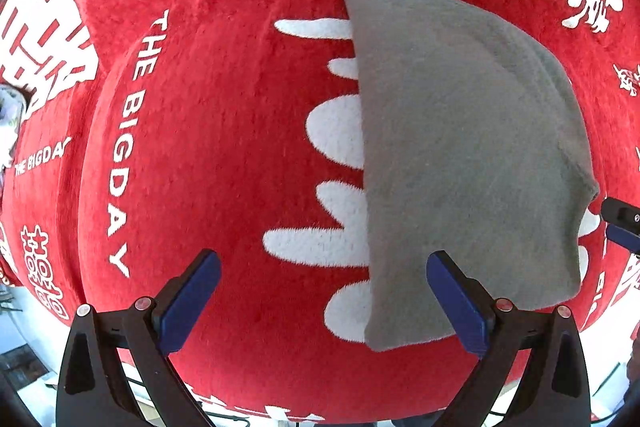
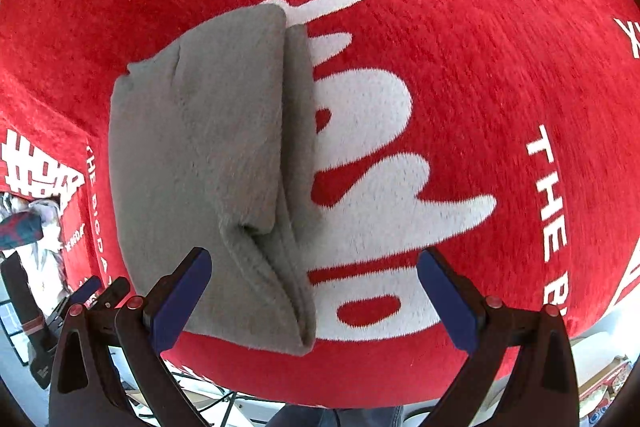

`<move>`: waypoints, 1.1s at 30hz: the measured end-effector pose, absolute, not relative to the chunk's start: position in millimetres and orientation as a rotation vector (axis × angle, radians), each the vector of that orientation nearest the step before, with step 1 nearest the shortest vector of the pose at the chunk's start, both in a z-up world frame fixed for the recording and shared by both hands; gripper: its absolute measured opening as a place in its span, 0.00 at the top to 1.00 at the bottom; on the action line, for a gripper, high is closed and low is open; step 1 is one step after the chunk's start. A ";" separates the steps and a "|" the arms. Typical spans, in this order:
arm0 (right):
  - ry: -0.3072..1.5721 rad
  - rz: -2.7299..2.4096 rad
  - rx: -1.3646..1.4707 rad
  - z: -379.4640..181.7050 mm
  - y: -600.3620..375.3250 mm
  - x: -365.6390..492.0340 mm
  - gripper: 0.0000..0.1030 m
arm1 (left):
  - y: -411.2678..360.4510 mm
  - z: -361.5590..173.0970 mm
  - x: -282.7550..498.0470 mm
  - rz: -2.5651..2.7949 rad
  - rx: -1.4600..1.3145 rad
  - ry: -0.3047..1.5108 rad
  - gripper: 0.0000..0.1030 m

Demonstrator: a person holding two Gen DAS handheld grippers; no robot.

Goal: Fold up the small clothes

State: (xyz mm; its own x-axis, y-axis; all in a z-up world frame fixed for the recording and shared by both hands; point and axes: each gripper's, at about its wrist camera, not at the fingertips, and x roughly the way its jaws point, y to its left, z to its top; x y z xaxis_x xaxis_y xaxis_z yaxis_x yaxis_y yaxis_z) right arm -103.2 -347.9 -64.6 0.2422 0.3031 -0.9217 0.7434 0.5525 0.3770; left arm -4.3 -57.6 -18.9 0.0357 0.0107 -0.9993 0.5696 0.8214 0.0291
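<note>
A grey fleece garment (image 1: 460, 147) lies folded on the red plush cloth (image 1: 224, 131), its long folded edge running away from me. My left gripper (image 1: 324, 299) is open and empty, hovering over the garment's near left edge. In the right wrist view the same garment (image 2: 200, 167) lies left of centre, with stacked layers showing along its right edge. My right gripper (image 2: 314, 301) is open and empty above the garment's near right corner. The right gripper's tip shows at the right edge of the left wrist view (image 1: 622, 225).
The red cloth carries white characters and "THE BIGDAY" lettering (image 1: 124, 143) and covers the table to its near edge (image 2: 360, 387). Beyond the edge are floor and clutter at the lower left (image 2: 28, 267).
</note>
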 end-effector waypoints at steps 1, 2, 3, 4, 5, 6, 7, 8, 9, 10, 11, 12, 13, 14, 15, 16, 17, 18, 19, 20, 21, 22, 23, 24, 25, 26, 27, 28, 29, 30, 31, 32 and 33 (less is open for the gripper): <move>1.342 -0.382 1.007 -65.6 -349.8 -103.0 0.01 | -60.5 -19.0 -4.1 -0.458 0.494 1.487 0.00; 1.341 -0.381 1.011 -66.6 -351.8 -102.6 0.01 | -62.9 -18.9 -4.0 -0.460 0.497 1.488 0.00; 1.338 -0.380 1.015 -67.6 -354.0 -101.9 0.01 | -64.9 -19.0 -3.4 -0.463 0.500 1.488 0.00; 1.335 -0.378 1.019 -68.3 -355.9 -101.3 0.01 | -67.7 -19.0 -2.4 -0.469 0.502 1.488 0.00; 1.333 -0.379 1.022 -68.7 -358.8 -100.5 0.01 | -69.9 -18.6 -1.4 -0.474 0.502 1.487 0.00; 1.332 -0.380 1.022 -69.5 -360.4 -98.9 0.01 | -71.4 -18.2 -0.3 -0.478 0.499 1.485 0.00; 1.326 -0.381 1.023 -69.4 -363.6 -97.9 0.01 | -72.9 -17.7 1.3 -0.482 0.496 1.483 0.00; 1.320 -0.379 1.025 -69.3 -366.5 -97.1 0.01 | -74.4 -17.4 3.7 -0.485 0.494 1.480 0.00; 1.315 -0.375 1.026 -69.2 -368.8 -96.3 0.01 | -76.0 -17.3 6.0 -0.488 0.491 1.478 0.00; 1.306 -0.366 1.027 -68.9 -371.8 -95.2 0.01 | -77.7 -17.4 8.3 -0.490 0.490 1.476 0.00; 1.299 -0.359 1.026 -68.5 -374.2 -93.9 0.01 | -79.0 -17.4 10.4 -0.492 0.489 1.474 0.00; 1.293 -0.351 1.025 -68.3 -377.0 -93.0 0.01 | -80.5 -17.5 12.9 -0.494 0.487 1.472 0.00; 1.285 -0.340 1.026 -68.1 -380.3 -92.0 0.01 | -82.3 -17.8 16.2 -0.499 0.479 1.473 0.00; 1.273 -0.323 1.030 -67.9 -383.5 -90.2 0.01 | -83.7 -17.8 18.5 -0.505 0.468 1.474 0.00; 1.264 -0.309 1.036 -68.5 -386.3 -89.2 0.01 | -85.2 -18.0 21.9 -0.515 0.450 1.477 0.00; 1.253 -0.290 1.048 -69.3 -388.7 -87.9 0.01 | -86.8 -18.0 25.4 -0.524 0.428 1.481 0.00; 1.234 -0.257 1.070 -71.1 -392.5 -86.3 0.01 | -87.9 -18.4 28.5 -0.534 0.410 1.484 0.00; 1.222 -0.235 1.085 -72.8 -394.9 -84.8 0.01 | -89.1 -19.0 32.3 -0.548 0.389 1.488 0.00; 1.209 -0.206 1.104 -75.1 -397.9 -83.6 0.01 | -90.9 -20.3 36.9 -0.568 0.364 1.494 0.00; 1.197 -0.165 1.129 -79.7 -401.7 -81.6 0.02 | -92.3 -21.8 40.3 -0.580 0.353 1.498 0.00; 1.195 -0.148 1.140 -82.8 -403.2 -80.1 0.02 | -94.0 -24.0 43.8 -0.593 0.343 1.502 0.00; 1.189 -0.121 1.158 -87.1 -405.8 -78.8 0.02 | -95.6 -26.8 48.0 -0.607 0.333 1.508 0.00; 1.179 -0.083 1.184 -93.3 -408.9 -77.5 0.02 | -97.3 -30.3 52.5 -0.623 0.317 1.516 0.00; 1.177 -0.064 1.200 -97.3 -408.7 -76.3 0.02 | -98.6 -33.7 56.2 -0.637 0.301 1.525 0.00; 1.173 -0.043 1.221 -102.2 -408.9 -75.7 0.02 | -100.6 -40.0 60.8 -0.656 0.280 1.545 0.00; 1.163 -0.007 1.256 -109.0 -410.6 -75.2 0.02 | -101.3 -46.3 65.5 -0.663 0.269 1.561 0.00; 1.157 0.013 1.279 -113.5 -410.9 -75.2 0.02 | -103.1 -52.8 68.6 -0.672 0.253 1.581 0.00; 1.153 0.039 1.303 -119.1 -411.1 -74.2 0.02 | -104.5 -57.8 70.9 -0.686 0.230 1.598 0.00; 1.147 0.063 1.320 -122.8 -410.6 -72.5 0.01 | -106.3 -64.2 73.4 -0.705 0.194 1.625 0.00; 1.136 0.078 1.325 -123.4 -408.9 -71.0 0.01 | -108.2 -68.4 75.2 -0.715 0.169 1.643 0.00; 1.123 0.102 1.332 -123.3 -408.2 -68.6 0.01 | -111.4 -72.3 76.5 -0.725 0.145 1.656 0.00; 1.115 0.129 1.339 -123.6 -407.1 -65.0 0.01 | -112.1 -75.5 75.8 -0.733 0.132 1.660 0.00; 1.112 0.154 1.345 -124.3 -405.3 -60.4 0.01 | -115.1 -77.1 74.6 -0.742 0.125 1.664 0.00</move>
